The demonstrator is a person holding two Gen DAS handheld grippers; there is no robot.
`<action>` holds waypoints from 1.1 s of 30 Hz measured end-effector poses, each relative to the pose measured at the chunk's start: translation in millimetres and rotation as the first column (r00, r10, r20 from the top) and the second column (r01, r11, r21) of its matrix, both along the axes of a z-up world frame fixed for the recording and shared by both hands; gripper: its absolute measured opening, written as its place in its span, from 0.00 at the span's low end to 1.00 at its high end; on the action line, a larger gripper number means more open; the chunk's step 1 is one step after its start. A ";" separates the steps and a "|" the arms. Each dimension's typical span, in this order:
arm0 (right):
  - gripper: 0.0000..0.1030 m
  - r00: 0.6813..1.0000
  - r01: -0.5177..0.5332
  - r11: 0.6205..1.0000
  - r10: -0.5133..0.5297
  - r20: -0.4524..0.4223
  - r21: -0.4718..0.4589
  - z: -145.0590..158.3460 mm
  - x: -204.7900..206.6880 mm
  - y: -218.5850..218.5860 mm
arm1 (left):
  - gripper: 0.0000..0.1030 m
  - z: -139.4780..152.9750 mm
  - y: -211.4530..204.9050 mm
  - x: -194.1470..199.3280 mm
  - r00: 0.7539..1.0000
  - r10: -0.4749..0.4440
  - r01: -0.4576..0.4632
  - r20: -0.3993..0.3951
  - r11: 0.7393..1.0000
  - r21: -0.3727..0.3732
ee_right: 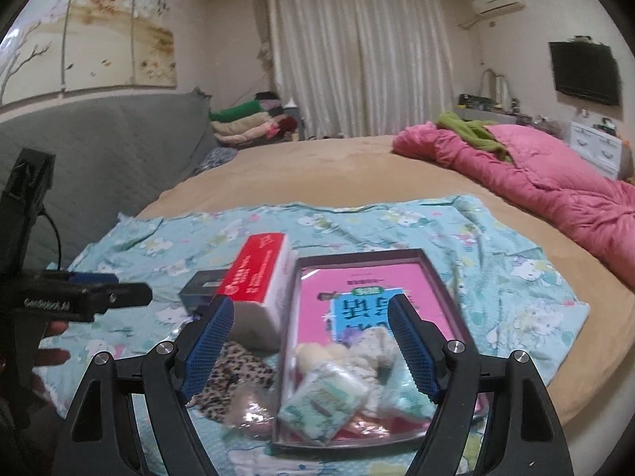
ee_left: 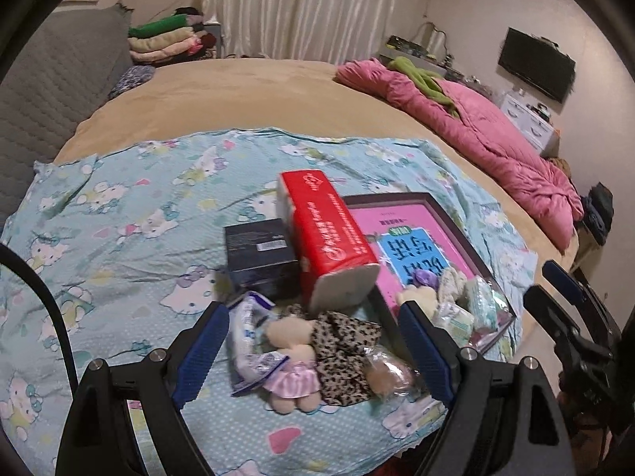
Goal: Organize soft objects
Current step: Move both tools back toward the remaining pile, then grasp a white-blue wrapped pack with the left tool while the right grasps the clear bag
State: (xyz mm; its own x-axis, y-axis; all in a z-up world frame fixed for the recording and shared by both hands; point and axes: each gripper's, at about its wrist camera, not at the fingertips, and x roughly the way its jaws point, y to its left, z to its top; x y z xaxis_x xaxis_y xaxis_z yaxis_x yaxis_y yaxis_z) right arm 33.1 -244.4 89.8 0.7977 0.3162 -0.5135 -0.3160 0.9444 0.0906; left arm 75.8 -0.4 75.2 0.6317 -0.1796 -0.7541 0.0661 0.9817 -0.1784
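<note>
The left gripper (ee_left: 313, 341), jaws spread and empty, is framing the plush doll (ee_left: 291, 365) on the sheet; the right gripper (ee_right: 311, 347), likewise released, is hovering over the tray (ee_right: 444, 273) collecting soft packets (ee_right: 325, 400).

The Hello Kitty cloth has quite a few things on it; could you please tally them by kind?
Boxes: 2, red tissue box and black box
Trays: 1, pink-bottomed tray
Plush dolls: 2, one loose, one in the tray
Leopard-print cloths: 1
Total: 6; small wrapped packets too blurred to count.
</note>
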 end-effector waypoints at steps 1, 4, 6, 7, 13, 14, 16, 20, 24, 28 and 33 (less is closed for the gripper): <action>0.79 1.000 -0.017 1.000 0.018 -0.021 0.006 1.0 0.9 3.5 | 0.84 -0.2 5.0 -0.2 1.000 0.010 -0.010 -0.001 1.000 -0.002; 0.79 0.997 -0.056 0.998 0.058 -0.054 0.023 1.3 1.4 12.2 | 0.84 -2.1 21.0 -0.6 0.999 0.042 -0.042 -0.009 0.999 -0.014; 0.79 0.995 -0.079 0.997 0.078 -0.056 -0.012 -0.6 -0.9 21.9 | 0.84 -4.4 31.2 -0.8 0.998 0.063 -0.063 -0.009 0.998 -0.015; 0.79 0.994 -0.092 0.995 0.090 -0.058 -0.034 -2.5 -1.9 26.8 | 0.84 -7.3 37.2 -0.5 0.997 0.076 -0.076 -0.018 0.997 -0.017; 0.79 0.985 -0.157 0.979 0.145 -0.092 -0.131 -20.2 -4.7 49.9 | 0.84 -25.4 56.9 0.4 0.992 0.113 -0.115 -0.056 0.993 -0.030; 0.79 0.983 -0.169 0.974 0.154 -0.104 -0.152 -24.2 -4.4 54.3 | 0.84 -30.0 59.2 0.7 0.991 0.119 -0.121 -0.065 0.992 -0.032; 0.79 0.977 -0.192 0.964 0.171 -0.124 -0.184 -31.8 -4.9 61.6 | 0.84 -37.6 62.0 1.3 0.990 0.121 -0.124 -0.076 0.992 -0.039; 0.79 0.962 -0.245 0.940 0.207 -0.176 -0.239 -45.6 -5.0 73.9 | 0.84 -53.7 63.9 3.3 0.988 0.118 -0.124 -0.103 0.991 -0.046; 0.79 0.945 -0.301 0.903 0.237 -0.227 -0.307 -62.5 -4.7 88.6 | 0.84 -67.2 64.5 6.8 0.987 0.103 -0.111 -0.127 0.992 -0.061; 0.79 0.926 -0.344 0.867 0.249 -0.284 -0.359 -79.8 -1.1 99.8 | 0.84 -81.3 66.4 10.0 0.984 0.090 -0.103 -0.156 0.991 -0.080; 0.78 0.907 -0.388 0.810 0.252 -0.337 -0.440 -101.7 3.1 109.0 | 0.84 -94.5 72.8 13.4 0.979 0.095 -0.114 -0.179 0.988 -0.099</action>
